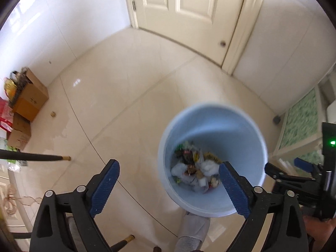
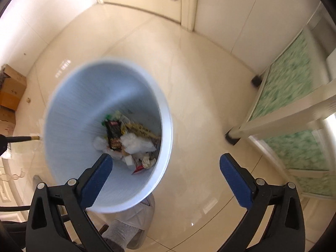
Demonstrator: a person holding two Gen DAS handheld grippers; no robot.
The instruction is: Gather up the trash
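Observation:
A light blue waste bin [image 1: 235, 126] stands on the cream tile floor; it also shows in the right wrist view [image 2: 73, 105]. Its bottom holds a pile of trash [image 1: 195, 170]: crumpled white paper, wrappers and packets, also seen in the right wrist view [image 2: 130, 142]. My left gripper [image 1: 168, 172] is open and empty above the floor, its right finger over the bin's mouth. My right gripper [image 2: 166, 163] is open and empty, its left finger over the bin. The right gripper also shows in the left wrist view [image 1: 294, 168] beside the bin.
Cardboard boxes [image 1: 29, 98] and bags stand at the left wall. A closed cream door [image 1: 180, 10] is at the back. A table with a green patterned top [image 2: 289, 84] stands right. A dark pole [image 1: 31, 157] lies left. A grey slipper [image 2: 130, 224] shows below the bin.

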